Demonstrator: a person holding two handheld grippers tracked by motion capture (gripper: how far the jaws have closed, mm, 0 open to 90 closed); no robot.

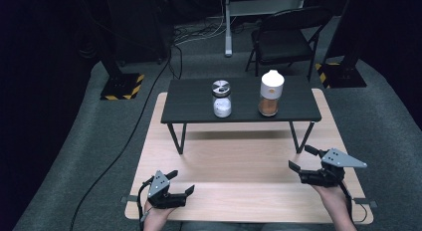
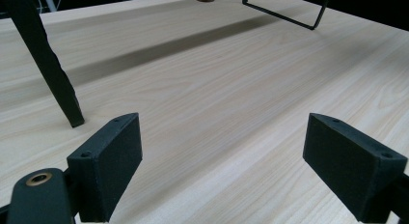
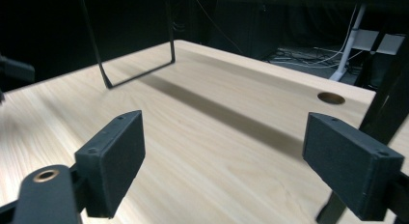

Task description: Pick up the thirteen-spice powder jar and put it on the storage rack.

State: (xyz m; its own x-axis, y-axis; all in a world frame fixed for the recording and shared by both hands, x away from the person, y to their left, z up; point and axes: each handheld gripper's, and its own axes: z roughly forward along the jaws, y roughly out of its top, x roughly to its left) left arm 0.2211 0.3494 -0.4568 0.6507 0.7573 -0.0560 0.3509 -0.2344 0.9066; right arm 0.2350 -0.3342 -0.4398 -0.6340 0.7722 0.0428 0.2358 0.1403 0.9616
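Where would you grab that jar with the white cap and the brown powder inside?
Around the glass body of the jar, below the wide white cap, coming level from the near side. It stands upright on the small black table with open space in front, and the right tongs, open, are nearest.

A silver-lidded jar [image 1: 221, 98] of white powder and a white-capped jar [image 1: 271, 93] of brown powder stand upright.
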